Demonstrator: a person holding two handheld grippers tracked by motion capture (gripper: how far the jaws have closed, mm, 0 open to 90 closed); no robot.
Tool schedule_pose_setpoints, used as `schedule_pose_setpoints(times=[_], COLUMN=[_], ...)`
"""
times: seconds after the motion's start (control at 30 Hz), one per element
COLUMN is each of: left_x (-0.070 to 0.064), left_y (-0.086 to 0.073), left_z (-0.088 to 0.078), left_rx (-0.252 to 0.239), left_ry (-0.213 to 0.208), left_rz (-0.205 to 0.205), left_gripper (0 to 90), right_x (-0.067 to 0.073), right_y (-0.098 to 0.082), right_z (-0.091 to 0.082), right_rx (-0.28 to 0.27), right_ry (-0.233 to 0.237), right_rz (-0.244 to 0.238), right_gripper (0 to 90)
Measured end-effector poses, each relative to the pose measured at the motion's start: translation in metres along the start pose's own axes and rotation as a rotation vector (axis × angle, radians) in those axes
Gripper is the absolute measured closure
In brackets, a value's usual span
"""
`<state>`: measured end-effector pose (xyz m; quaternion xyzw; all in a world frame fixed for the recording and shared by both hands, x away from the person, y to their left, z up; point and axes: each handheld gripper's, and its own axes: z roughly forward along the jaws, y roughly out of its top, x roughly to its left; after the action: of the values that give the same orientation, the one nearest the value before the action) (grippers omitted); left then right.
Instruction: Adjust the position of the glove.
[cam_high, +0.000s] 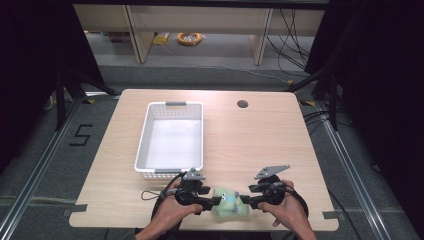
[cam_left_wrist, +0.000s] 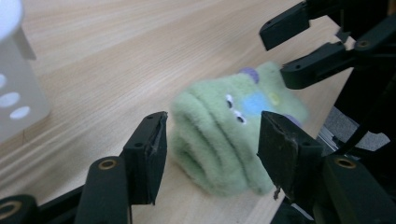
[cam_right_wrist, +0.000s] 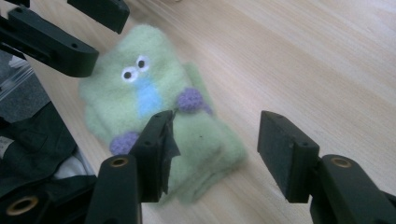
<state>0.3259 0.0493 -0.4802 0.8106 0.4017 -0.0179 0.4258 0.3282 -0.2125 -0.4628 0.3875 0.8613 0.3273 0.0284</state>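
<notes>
Green plush toy (cam_high: 229, 201) lies folded at lower centre, released. Left gripper (cam_high: 216, 201) and right gripper (cam_high: 243, 200) stand spread, pinching nothing. Next, probably: regrip and carry to the white basket (cam_high: 141, 145).

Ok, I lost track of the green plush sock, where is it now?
In the high view the green plush sock lies folded on the table's near edge, between the left gripper and right gripper, just short of the white basket.

a lab recording station: wooden table (cam_high: 260, 130) enclosed by black curtains (cam_high: 370, 75), floor rails (cam_high: 345, 155), a taped floor number (cam_high: 80, 135), loose cables (cam_high: 292, 37) and bare shelving (cam_high: 200, 25) at the far side.
</notes>
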Motion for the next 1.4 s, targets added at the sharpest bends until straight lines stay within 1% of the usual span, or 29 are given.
schedule_pose_setpoints(times=[0.03,0.1,0.13,0.17,0.2,0.23,0.3,0.33,0.37,0.4,0.43,0.47,0.5,0.6,0.63,0.73,0.77,0.83,0.87,0.9,0.97,1.0,1.03,1.1,1.17,1.2,1.3,1.37,1.4], left_x=[0.002,0.003,0.004,0.005,0.005,0.005,0.005,0.004,0.004,0.005,0.005,0.005,0.006,0.005,0.004,0.004,0.004,0.002,0.003,0.002,0.002,0.002,0.002,0.002,0.000,0.000,0.000,0.002,0.001], left_y=[0.000,-0.001,-0.002,-0.002,-0.002,-0.005,-0.005,-0.006,-0.006,-0.007,-0.008,-0.008,-0.009,-0.010,-0.010,-0.010,-0.010,-0.010,-0.011,-0.011,-0.011,-0.011,-0.010,-0.010,-0.010,-0.011,-0.011,-0.012,-0.013], left_z=[0.002,0.006,0.008,0.009,0.009,0.012,0.012,0.014,0.014,0.016,0.017,0.018,0.019,0.022,0.022,0.023,0.024,0.023,0.024,0.025,0.025,0.026,0.026,0.027,0.027,0.028,0.027,0.028,0.028], left_rx=[0.021,0.032,0.052,0.057,0.057,0.069,0.082,0.086,0.099,0.094,0.101,0.116,0.117,0.111,0.108,0.107,0.105,0.113,0.106,0.102,0.122,0.120,0.129,0.130,0.125,0.111,0.121,0.100,0.094], left_ry=[-0.008,0.004,-0.003,-0.004,-0.004,-0.010,-0.019,-0.001,-0.009,-0.024,-0.017,-0.019,-0.025,-0.047,-0.044,-0.048,-0.054,-0.041,-0.059,-0.057,-0.036,-0.046,-0.043,-0.049,-0.051,-0.070,-0.057,-0.084,-0.077], left_rz=[0.000,-0.019,-0.018,-0.020,-0.020,-0.029,-0.027,-0.023,-0.027,-0.027,-0.033,-0.037,-0.031,-0.026,-0.029,-0.025,-0.023,-0.014,-0.013,-0.007,0.016,0.017,0.015,0.016,0.015,0.020,0.031,0.018,0.014], left_gripper=[40.9,39.9,38.6,37.4,37.0,36.8,36.4,36.4,36.4,36.4,36.4,36.4,36.4,39.5,39.8,41.4,42.3,44.0,44.3,44.6,44.4,44.2,44.3,45.2,47.7,49.0,51.5,53.5,54.8], right_x=[-0.001,0.000,-0.001,-0.001,-0.001,-0.001,-0.002,-0.003,-0.002,-0.003,-0.004,-0.004,-0.005,-0.007,-0.008,-0.009,-0.011,-0.011,-0.012,-0.013,-0.015,-0.016,-0.015,-0.015,-0.015,-0.015,-0.014,-0.014,-0.014], right_y=[0.000,0.000,-0.001,-0.001,-0.001,-0.001,-0.002,-0.003,-0.003,-0.004,-0.004,-0.005,-0.005,-0.006,-0.006,-0.007,-0.007,-0.008,-0.008,-0.009,-0.010,-0.010,-0.011,-0.010,-0.010,-0.010,-0.011,-0.012,-0.012], right_z=[0.001,0.001,0.003,0.004,0.004,0.005,0.006,0.009,0.009,0.012,0.013,0.015,0.015,0.018,0.019,0.021,0.022,0.023,0.023,0.023,0.025,0.026,0.026,0.026,0.027,0.027,0.028,0.028,0.027], right_rx=[0.005,0.010,0.006,-0.001,-0.001,0.031,0.036,0.038,0.045,0.050,0.053,0.044,0.063,0.070,0.064,0.071,0.075,0.072,0.092,0.101,0.089,0.089,0.092,0.089,0.087,0.083,0.088,0.084,0.084], right_ry=[-0.003,-0.007,-0.005,0.001,0.001,-0.013,-0.011,0.005,0.003,-0.015,0.000,0.005,0.009,0.011,0.015,0.022,0.041,0.038,0.044,0.056,0.071,0.083,0.070,0.072,0.086,0.091,0.099,0.116,0.119], right_rz=[-0.014,0.002,-0.011,0.008,0.008,0.024,0.020,0.016,0.024,0.034,0.014,0.019,0.012,0.023,0.020,0.047,0.045,0.062,0.089,0.106,0.107,0.107,0.125,0.124,0.111,0.107,0.118,0.129,0.128], right_gripper=[46.5,45.6,44.8,44.5,44.5,44.3,44.3,44.2,44.2,44.0,44.0,44.1,44.1,44.2,44.2,44.2,44.3,44.3,44.3,44.3,44.3,44.3,44.6,45.5,47.4,48.4,54.1,59.3,60.9])
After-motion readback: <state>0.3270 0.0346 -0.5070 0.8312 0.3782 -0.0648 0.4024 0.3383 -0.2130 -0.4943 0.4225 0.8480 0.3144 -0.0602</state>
